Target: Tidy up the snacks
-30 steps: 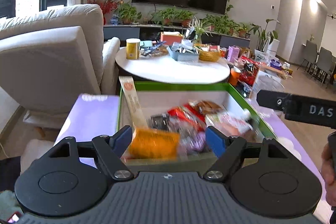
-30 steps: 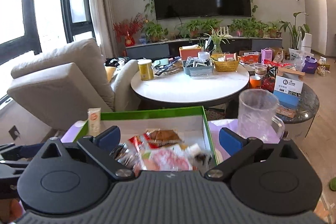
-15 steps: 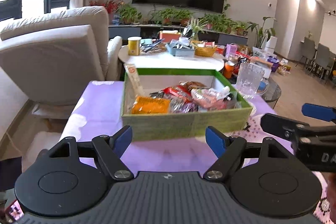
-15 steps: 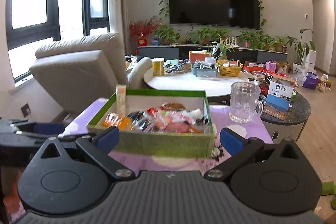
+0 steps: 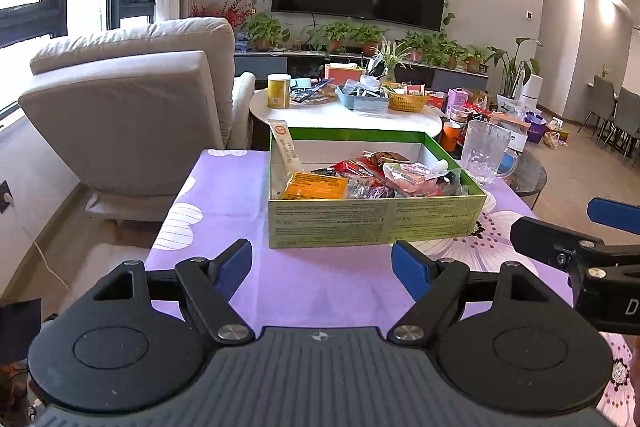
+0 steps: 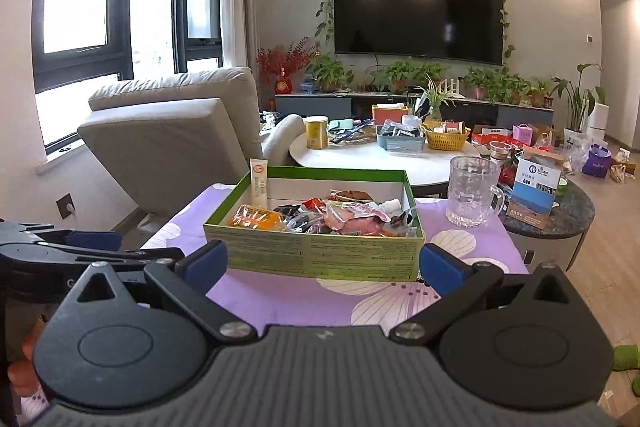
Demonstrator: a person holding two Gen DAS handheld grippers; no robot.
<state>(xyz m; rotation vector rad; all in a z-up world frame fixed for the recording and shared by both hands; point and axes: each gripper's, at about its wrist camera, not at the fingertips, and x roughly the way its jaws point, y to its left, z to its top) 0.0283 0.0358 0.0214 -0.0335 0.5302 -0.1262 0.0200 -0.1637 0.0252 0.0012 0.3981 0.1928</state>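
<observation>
Green cardboard snack box [image 5: 376, 223] sits full; both grippers' fingers [image 5: 236, 269] spread, empty; a careless reach could topple the near-right glass mug [image 6: 472, 193].

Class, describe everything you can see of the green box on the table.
The green box is a shallow, open-topped rectangular carton, seemingly cardboard, with a pale inside and small print on its near wall. It sits flat on the purple flowered cloth, holding mixed snack packets; a tube leans upright in its far left corner. A glass mug stands apart beside it. Neither gripper touches it.
</observation>
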